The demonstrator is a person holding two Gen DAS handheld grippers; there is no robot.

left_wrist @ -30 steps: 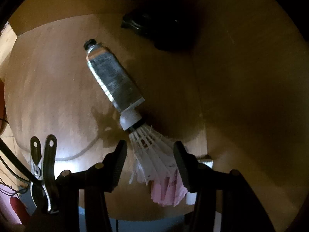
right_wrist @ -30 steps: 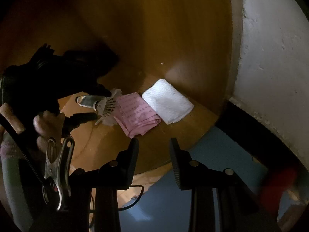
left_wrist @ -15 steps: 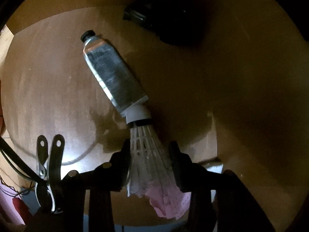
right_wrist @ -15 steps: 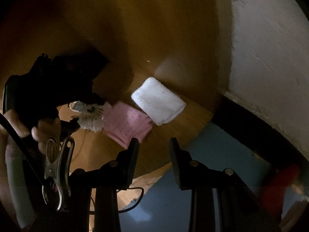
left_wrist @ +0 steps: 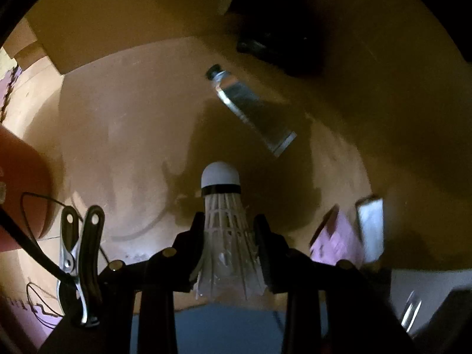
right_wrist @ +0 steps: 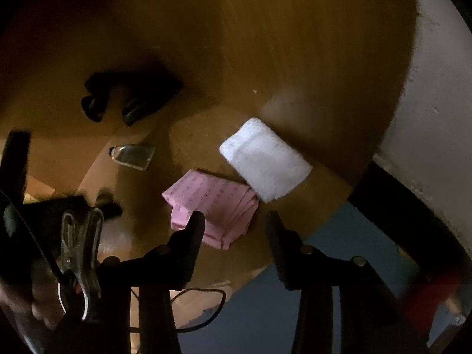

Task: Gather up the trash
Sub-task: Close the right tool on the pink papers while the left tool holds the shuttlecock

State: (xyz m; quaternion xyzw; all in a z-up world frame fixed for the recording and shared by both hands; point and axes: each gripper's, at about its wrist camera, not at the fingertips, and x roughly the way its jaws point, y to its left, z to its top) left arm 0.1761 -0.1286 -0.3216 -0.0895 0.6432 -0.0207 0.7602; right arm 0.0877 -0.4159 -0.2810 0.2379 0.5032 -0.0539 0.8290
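Lifted off the table [left_wrist: 124, 135], the shuttlecock [left_wrist: 225, 230] has left the tube [left_wrist: 250, 109] behind.
I have my left gripper [left_wrist: 229, 236] closing on its feathers, cork pointing ahead; right gripper [right_wrist: 234, 221] opening, empty, over pink paper [right_wrist: 212, 203] and possibly a white cloth [right_wrist: 265, 159] near the edge.

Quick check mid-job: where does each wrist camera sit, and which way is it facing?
Left wrist: on the left gripper, facing steeply down at the wooden table; its fingers, closing, hold the shuttlecock.
Right wrist: on the right gripper, facing down at the table edge; its fingers, opening, hold nothing above the pink paper.
Shared: pink paper, white pad, metal tube.
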